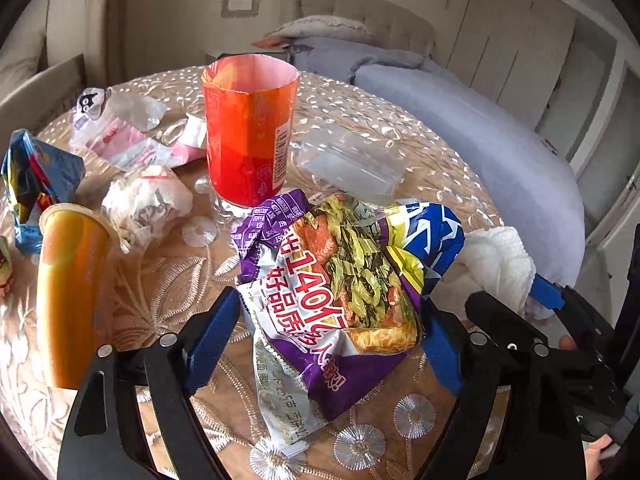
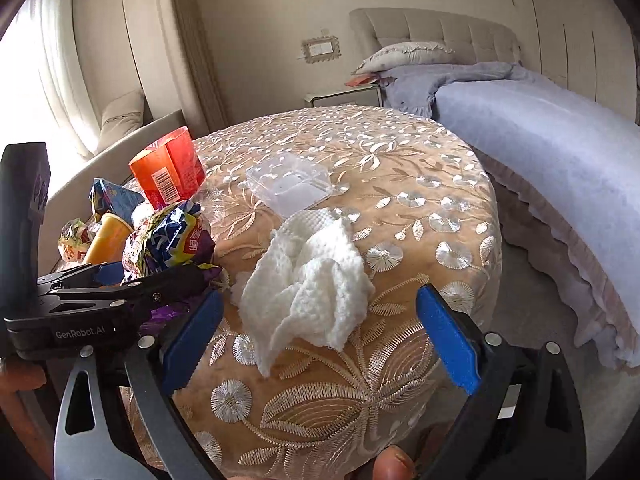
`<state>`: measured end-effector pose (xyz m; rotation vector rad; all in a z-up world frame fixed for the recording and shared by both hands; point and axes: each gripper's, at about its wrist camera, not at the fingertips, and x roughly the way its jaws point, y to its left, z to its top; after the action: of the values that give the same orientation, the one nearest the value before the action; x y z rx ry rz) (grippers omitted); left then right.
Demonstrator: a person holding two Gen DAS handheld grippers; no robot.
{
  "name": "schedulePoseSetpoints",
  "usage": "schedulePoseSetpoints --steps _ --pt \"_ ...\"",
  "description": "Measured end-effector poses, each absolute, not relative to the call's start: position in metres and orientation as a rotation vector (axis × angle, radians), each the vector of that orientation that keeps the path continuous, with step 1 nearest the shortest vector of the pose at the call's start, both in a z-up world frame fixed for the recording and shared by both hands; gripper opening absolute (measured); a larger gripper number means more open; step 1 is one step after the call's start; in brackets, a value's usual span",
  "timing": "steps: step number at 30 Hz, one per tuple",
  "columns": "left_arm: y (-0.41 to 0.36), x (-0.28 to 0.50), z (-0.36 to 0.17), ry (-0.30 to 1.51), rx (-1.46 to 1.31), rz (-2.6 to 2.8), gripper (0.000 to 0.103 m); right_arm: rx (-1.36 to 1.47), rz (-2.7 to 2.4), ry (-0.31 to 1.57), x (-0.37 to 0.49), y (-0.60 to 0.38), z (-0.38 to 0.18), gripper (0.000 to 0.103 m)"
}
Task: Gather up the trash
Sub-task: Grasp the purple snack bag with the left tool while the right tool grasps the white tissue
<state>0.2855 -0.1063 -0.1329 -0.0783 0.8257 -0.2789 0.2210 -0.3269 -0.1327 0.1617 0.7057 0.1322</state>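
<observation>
Crumpled white paper towel (image 2: pixel 310 276) near table (image 2: pixel 440 168) edge, centred between spread right gripper (image 2: pixel 316 320) fingers; left gripper (image 1: pixel 332 320) spread around purple noodle wrapper (image 1: pixel 340 300).

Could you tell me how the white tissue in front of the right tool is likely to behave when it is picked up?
The tissue is crumpled into loose folds, so it will probably be floppy and squash flat between the fingers. It looks very light, so it may drag rather than resist if nudged. The right tool is open around it, and a pinch on the thick middle seems safest.
</observation>
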Motion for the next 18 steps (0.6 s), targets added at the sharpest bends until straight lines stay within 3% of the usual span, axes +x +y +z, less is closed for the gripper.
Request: schedulePoseSetpoints --steps 2,4,7,18 --pt "-0.110 0.283 -0.133 0.824 -0.057 -0.280 0.074 0.116 0.105 0.700 0.220 -0.323 -0.134 0.064" --pt "-0.116 0.280 -0.133 0.813 -0.026 -0.277 0.070 0.079 0.102 0.698 0.218 -0.316 -0.133 0.043" --pt "-0.123 0.273 -0.130 0.782 0.005 -0.267 0.061 0.047 0.087 0.683 0.213 -0.310 -0.130 0.029" --pt "-0.123 0.226 -0.091 0.641 0.046 -0.218 0.060 0.044 0.052 0.531 0.171 -0.320 -0.078 0.027"
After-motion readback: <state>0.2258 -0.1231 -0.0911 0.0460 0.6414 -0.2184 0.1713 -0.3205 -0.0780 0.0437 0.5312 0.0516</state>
